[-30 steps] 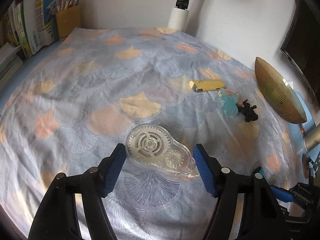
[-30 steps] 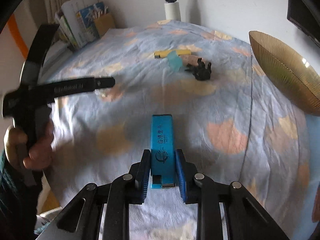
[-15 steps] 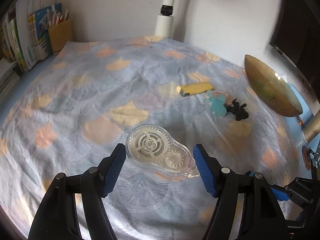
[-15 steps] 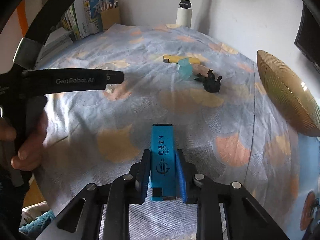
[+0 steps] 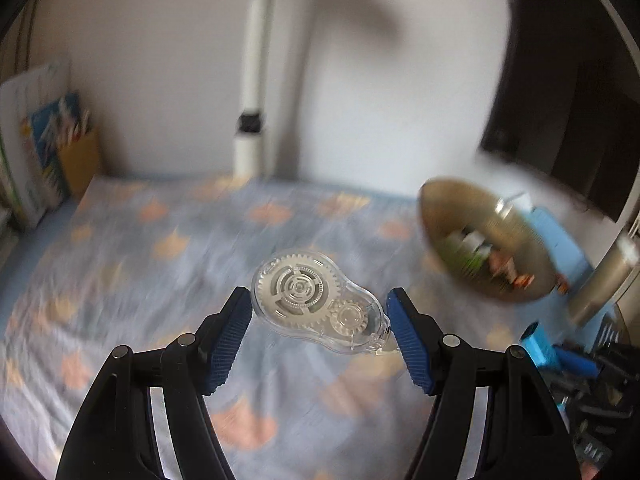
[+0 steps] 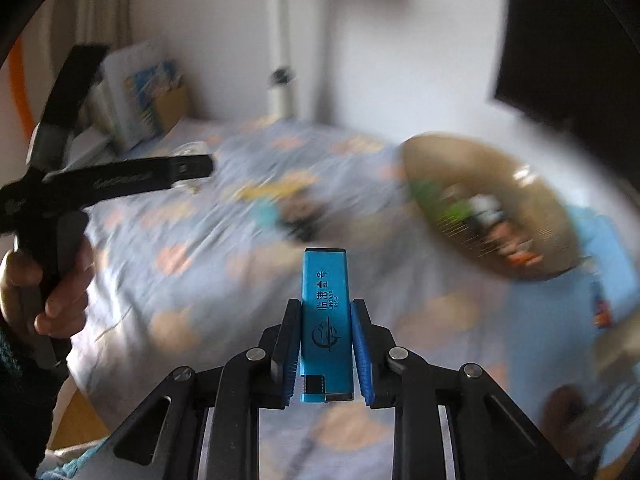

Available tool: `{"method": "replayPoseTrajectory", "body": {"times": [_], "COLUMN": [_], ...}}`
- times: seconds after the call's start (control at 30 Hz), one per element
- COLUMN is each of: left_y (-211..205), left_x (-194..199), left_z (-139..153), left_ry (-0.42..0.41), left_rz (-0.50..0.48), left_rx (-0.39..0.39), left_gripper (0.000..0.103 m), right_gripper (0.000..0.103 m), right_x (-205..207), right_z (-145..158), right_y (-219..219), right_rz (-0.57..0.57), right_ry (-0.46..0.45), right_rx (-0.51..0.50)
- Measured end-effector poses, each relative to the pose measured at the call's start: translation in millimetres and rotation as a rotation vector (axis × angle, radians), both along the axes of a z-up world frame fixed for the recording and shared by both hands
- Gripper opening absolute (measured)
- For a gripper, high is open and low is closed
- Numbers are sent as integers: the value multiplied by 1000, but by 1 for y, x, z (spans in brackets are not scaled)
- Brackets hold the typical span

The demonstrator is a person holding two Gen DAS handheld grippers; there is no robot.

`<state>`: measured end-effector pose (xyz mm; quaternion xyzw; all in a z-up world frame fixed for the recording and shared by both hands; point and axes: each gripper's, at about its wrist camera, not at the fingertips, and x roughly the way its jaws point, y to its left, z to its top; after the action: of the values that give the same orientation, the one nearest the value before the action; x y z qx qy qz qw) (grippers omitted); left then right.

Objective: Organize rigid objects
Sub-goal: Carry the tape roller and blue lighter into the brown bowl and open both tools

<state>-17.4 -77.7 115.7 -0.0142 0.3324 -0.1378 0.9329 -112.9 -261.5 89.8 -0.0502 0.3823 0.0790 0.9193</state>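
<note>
My left gripper [image 5: 320, 320] is shut on a clear correction tape dispenser [image 5: 316, 306] with white gears and holds it above the patterned cloth. My right gripper [image 6: 326, 344] is shut on a blue lighter [image 6: 326, 320] that stands up between the fingers. A gold bowl [image 5: 484, 236] with several small items inside sits to the right, blurred; it also shows in the right wrist view [image 6: 484, 204]. On the cloth lie a yellow lighter [image 6: 272, 192], a light blue piece [image 6: 268, 212] and a black object [image 6: 304, 222], all blurred.
The table [image 5: 120, 280] wears a blue cloth with orange patches. Books and a pencil holder [image 5: 52, 160] stand at the back left. A white pole [image 5: 252, 120] rises at the back. The left gripper's body and hand [image 6: 60, 208] fill the right wrist view's left side.
Both grippers have lifted and tilted up with their objects. The bowl now shows its inside and lies closer, and the views are motion-blurred.
</note>
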Motion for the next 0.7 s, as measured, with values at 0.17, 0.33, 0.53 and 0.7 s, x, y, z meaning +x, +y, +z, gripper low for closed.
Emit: {"method": "replayPoseTrajectory", "body": {"times": [0.17,0.33,0.53,0.7], "left_y": [-45,-87,-125,-151], "left_x": [10,22,50,81], "left_z": [27,36,37,26], "left_ry": [-60,-82,-78,-22], "left_rz": [-42,-100,-144,-166], "left_rx": [-17,-1,15,-2], "left_gripper": [68,68,68,68], "right_gripper": [24,24,24,24], "right_x": [15,34,57,82], "right_z": [43,67,71,57], "right_y": [-52,-90,-123,-152], "right_rz": [-111,-187,-311,-408], "right_ry": [-78,-107,-95,-38], "right_rx": [-36,-45,-36,-28]}}
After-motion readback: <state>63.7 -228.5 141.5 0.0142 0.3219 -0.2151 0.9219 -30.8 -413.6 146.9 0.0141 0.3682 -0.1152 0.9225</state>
